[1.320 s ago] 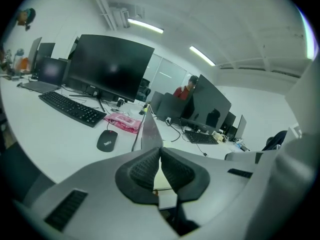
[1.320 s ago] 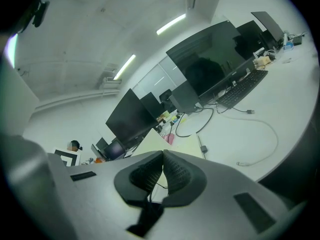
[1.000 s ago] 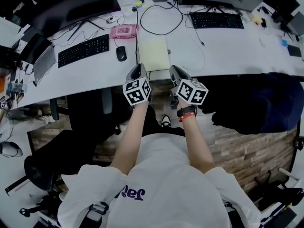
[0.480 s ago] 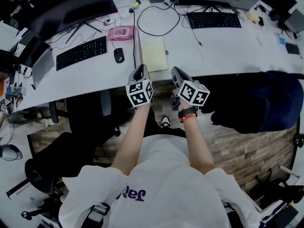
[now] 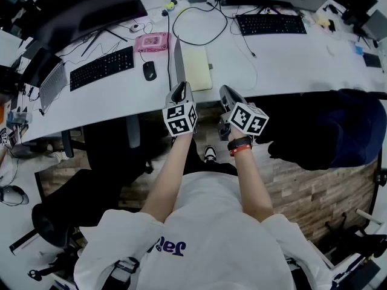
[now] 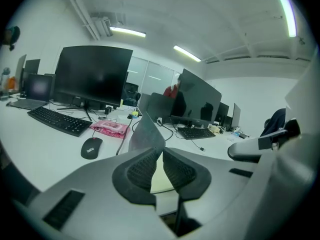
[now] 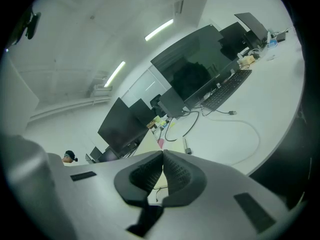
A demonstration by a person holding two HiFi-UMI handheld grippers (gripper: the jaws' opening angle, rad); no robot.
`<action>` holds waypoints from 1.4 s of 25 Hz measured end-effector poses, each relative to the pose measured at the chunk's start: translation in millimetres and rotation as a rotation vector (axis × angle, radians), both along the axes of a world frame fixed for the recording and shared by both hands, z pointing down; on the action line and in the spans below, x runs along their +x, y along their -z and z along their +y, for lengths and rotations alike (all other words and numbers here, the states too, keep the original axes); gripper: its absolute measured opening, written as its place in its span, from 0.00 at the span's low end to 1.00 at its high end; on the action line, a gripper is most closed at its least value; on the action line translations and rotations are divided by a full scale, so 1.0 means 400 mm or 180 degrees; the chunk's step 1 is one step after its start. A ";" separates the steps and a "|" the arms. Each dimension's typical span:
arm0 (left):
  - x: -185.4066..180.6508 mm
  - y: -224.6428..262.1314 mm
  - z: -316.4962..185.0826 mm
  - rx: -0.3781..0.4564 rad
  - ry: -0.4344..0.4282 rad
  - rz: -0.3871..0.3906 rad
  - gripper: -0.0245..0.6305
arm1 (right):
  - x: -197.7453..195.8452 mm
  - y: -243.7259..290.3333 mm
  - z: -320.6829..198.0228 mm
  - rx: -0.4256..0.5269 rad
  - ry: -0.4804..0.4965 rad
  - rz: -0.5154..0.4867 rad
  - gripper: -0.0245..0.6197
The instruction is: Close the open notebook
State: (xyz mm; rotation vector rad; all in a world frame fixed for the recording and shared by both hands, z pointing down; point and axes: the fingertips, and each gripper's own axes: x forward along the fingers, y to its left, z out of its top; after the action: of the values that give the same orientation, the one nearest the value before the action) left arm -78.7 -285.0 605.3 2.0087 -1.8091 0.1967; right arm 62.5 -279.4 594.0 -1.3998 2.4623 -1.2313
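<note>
The notebook (image 5: 197,68) lies on the white desk (image 5: 290,59) with a pale yellow page up. Its grey cover (image 5: 178,58) stands on edge along the page's left side. In the left gripper view the cover (image 6: 145,131) rises right beyond the jaw tips and the page (image 6: 161,176) shows through the gap. My left gripper (image 5: 179,88) (image 6: 162,150) has just been opening; a narrow gap separates its pads and they press on nothing. My right gripper (image 5: 226,90) (image 7: 163,154) hovers at the desk's near edge to the right of the notebook, shut and holding nothing.
A black mouse (image 5: 149,70), a pink box (image 5: 152,41) and a keyboard (image 5: 101,67) lie left of the notebook. A looped cable (image 5: 199,23) and a second keyboard (image 5: 271,24) lie behind it. Monitors (image 5: 84,5) line the back. A dark chair (image 5: 326,128) stands at the right.
The grey cover, not visible over the page a second ago, has swung up and now stands upright at the page's left edge. Both grippers have barely shifted.
</note>
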 end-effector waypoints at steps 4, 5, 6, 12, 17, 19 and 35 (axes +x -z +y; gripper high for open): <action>0.026 -0.006 -0.012 -0.0019 -0.0099 -0.0094 0.13 | 0.004 0.000 -0.007 -0.0017 -0.0005 -0.0061 0.04; 0.031 -0.009 -0.013 -0.0020 -0.0115 -0.0123 0.13 | 0.004 -0.003 -0.007 -0.0024 -0.0009 -0.0062 0.04; 0.036 -0.012 -0.014 -0.0021 -0.0129 -0.0145 0.13 | 0.006 -0.006 -0.005 -0.0031 -0.0013 -0.0059 0.04; 0.064 -0.028 -0.021 -0.0034 -0.0185 -0.0219 0.14 | 0.032 -0.019 -0.006 -0.0065 -0.0073 -0.0067 0.04; 0.086 -0.039 -0.030 -0.0050 -0.0219 -0.0292 0.14 | 0.054 -0.037 -0.009 -0.0113 -0.0110 -0.0072 0.04; 0.097 -0.045 -0.032 -0.0056 -0.0247 -0.0304 0.14 | 0.059 -0.041 -0.007 -0.0131 -0.0112 -0.0075 0.04; 0.152 -0.092 -0.050 -0.0171 -0.0382 -0.0428 0.16 | 0.080 -0.070 -0.010 -0.0195 -0.0095 -0.0141 0.04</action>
State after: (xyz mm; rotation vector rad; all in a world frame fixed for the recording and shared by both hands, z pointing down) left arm -17.8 -305.1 641.9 2.1123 -1.7429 0.4212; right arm 94.6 -283.4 622.0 -1.4021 2.3856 -1.3275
